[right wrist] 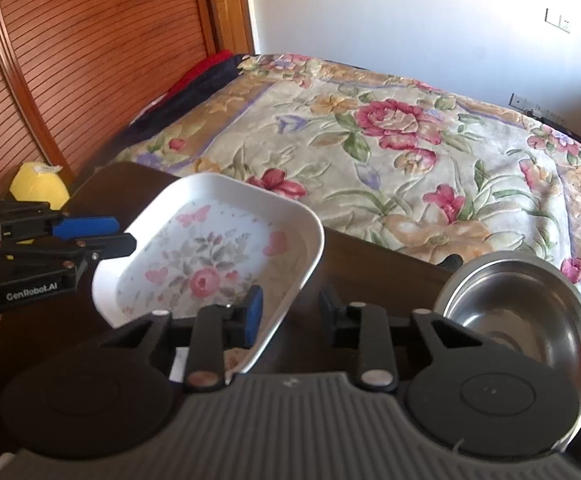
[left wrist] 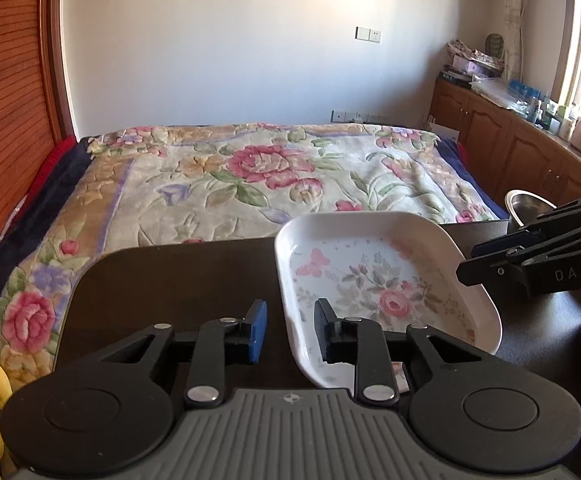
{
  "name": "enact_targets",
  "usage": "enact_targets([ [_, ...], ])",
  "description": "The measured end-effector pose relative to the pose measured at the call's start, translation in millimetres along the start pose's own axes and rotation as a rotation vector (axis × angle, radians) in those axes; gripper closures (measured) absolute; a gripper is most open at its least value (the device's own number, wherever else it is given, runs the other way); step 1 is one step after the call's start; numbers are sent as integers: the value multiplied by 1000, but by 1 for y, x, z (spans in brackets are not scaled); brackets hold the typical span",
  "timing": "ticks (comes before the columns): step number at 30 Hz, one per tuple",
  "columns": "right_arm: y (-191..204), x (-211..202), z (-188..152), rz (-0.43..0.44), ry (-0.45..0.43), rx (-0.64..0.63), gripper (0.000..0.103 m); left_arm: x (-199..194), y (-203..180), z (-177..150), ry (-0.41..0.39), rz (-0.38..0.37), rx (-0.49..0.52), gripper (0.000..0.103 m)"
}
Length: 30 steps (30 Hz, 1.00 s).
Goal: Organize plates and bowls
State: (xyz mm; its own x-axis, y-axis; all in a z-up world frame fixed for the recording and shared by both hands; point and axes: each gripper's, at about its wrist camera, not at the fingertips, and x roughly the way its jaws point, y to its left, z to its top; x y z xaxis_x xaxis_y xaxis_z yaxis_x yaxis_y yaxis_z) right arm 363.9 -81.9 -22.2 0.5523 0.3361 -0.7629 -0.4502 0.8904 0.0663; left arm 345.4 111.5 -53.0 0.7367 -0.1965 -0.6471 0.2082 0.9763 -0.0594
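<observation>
With both grippers' fingers straddling opposite rims of the floral plate (left wrist: 378,280) at centre frame on the dark tabletop (left wrist: 170,280), left gripper (left wrist: 290,330) and right gripper (right wrist: 290,312) not visibly clamped, squeeze evenly and lift level, clear of the steel bowl (right wrist: 518,312) at lower right.

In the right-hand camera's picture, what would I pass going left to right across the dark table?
Left hand-held gripper → white floral plate → bare dark table → steel bowl.
</observation>
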Motion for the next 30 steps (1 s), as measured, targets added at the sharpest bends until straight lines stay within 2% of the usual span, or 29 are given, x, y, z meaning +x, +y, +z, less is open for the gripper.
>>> enact_targets([
  [3,0,1,0,5,7,-5,77,2,0,-2,10,0,-5,79],
  [6,0,4,0,12,25,-8,84,6,2,-4,23,1,-12,80],
  [15,2,8,2,31,47,-28,84,8,7,-5,30,-2,-44,83],
  [22,4,13,1,35,67,-46,84,9,6,-5,32,-15,-50,89],
  [30,9,17,-1,40,77,-70,84,8,2,-4,39,-18,-54,89],
])
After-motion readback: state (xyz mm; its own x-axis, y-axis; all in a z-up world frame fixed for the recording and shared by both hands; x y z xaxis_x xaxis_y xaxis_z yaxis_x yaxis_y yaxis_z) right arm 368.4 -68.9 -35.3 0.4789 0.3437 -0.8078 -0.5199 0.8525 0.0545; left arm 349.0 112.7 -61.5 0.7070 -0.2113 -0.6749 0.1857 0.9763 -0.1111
